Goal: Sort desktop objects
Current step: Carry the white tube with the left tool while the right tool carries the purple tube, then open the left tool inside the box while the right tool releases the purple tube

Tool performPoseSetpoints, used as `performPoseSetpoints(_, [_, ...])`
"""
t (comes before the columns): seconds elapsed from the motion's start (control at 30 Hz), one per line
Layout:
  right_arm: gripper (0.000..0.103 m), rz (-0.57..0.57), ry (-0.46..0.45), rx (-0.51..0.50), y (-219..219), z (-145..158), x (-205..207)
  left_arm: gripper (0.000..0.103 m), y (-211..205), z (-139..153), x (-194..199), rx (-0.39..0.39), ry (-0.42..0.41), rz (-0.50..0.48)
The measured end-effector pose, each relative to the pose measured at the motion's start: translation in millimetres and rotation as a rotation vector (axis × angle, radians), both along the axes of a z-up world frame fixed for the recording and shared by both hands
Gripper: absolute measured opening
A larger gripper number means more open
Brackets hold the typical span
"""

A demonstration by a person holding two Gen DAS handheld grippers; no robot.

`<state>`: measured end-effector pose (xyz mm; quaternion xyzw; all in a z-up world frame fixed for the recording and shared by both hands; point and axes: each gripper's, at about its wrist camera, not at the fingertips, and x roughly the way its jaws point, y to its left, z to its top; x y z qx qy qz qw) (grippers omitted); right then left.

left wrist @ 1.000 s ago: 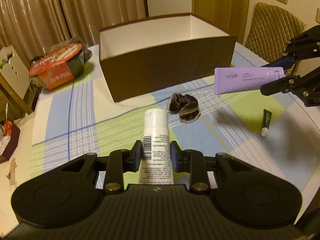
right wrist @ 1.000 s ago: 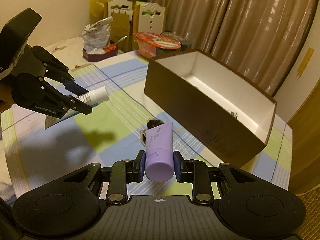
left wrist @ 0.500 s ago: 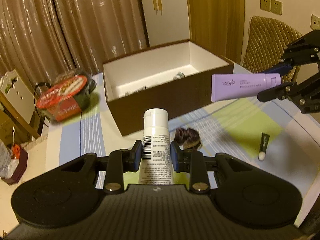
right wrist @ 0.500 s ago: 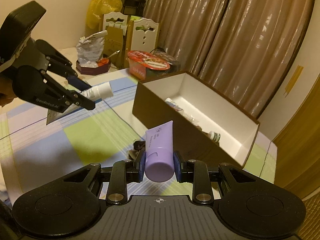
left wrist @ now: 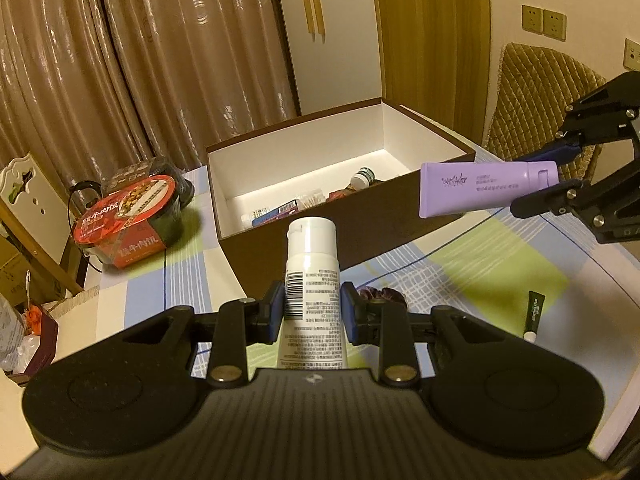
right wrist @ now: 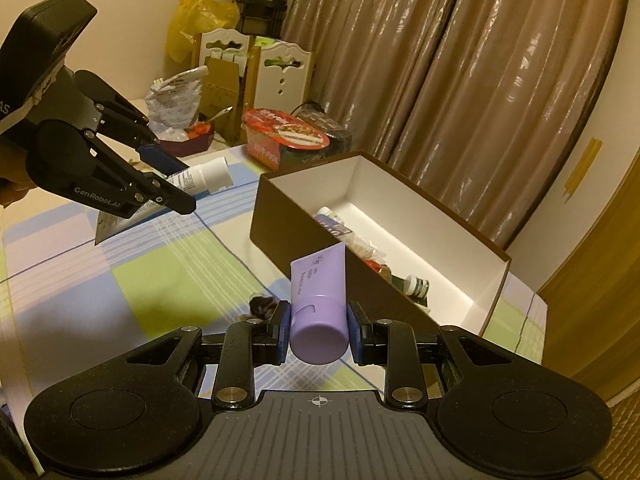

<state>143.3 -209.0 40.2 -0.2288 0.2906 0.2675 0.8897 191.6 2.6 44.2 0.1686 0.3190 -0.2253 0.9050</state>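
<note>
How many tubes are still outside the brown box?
3. The white tube is held in the left gripper, the purple tube in the right gripper, and a small dark tube lies on the tablecloth. Others may be hidden.

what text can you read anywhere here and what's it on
"GenRobot.AI": on the left gripper, seen from the right wrist.
White tube: barcode and small print, too small to read.
Purple tube: logo and lines of print, blurred.
Red food bowl: large Chinese characters, not clear enough to quote.
Small green tube: print unreadable.
Items in the box: labels too small.
</note>
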Motion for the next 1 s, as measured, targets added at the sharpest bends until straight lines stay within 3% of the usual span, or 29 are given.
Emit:
performPoseSetpoints(0.33, [0.028,-0.069,-0.071,0.057,-18.3,31.0,65.0,0.025,-18.7,27.6,48.5,-0.003,-0.060,-0.019])
performPoseSetpoints(0.63, [0.028,-0.117,-0.003,0.096,-30.7,12.1,161.2,0.025,-57.8,41.7,125.5,0.008,-0.083,-0.053])
performPoseSetpoints(1.0, [0.028,-0.131,0.105,0.075,-38.3,-31.6,254.1,0.025,-105.9,0.6,229.0,0.053,-0.014,-0.097])
